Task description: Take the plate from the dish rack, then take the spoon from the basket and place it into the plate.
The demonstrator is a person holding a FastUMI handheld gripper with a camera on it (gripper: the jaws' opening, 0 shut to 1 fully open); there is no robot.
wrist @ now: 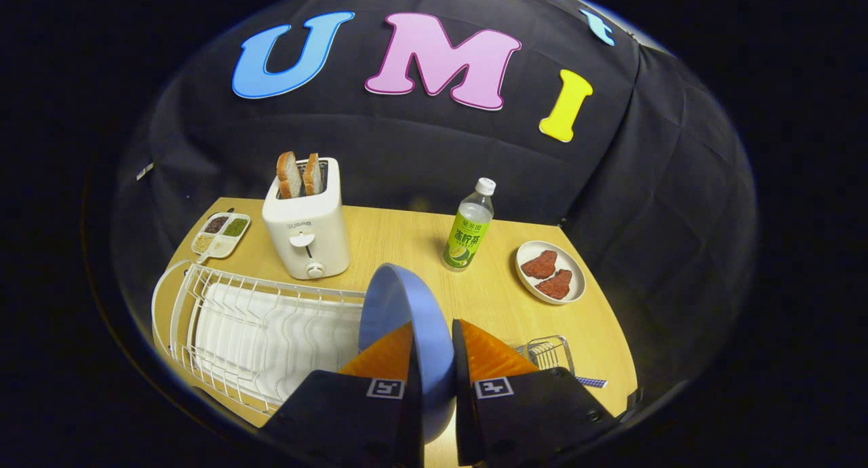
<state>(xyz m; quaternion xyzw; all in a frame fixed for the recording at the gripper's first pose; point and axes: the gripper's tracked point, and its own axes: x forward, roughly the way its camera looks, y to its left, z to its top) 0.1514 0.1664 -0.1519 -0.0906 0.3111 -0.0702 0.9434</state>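
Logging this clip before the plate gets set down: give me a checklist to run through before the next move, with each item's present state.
1. Gripper shut on the blue plate: ok, both fingers press its rim.
2. Plate out of the dish rack: ok, held on edge above its end.
3. Bare table for a set-down spot: ok, between toaster and bottle.
4. Basket in sight: ok, just beyond the fingers.
5. Spoon inside the basket: cannot tell.
6. Plate of meat out of the way: ok.
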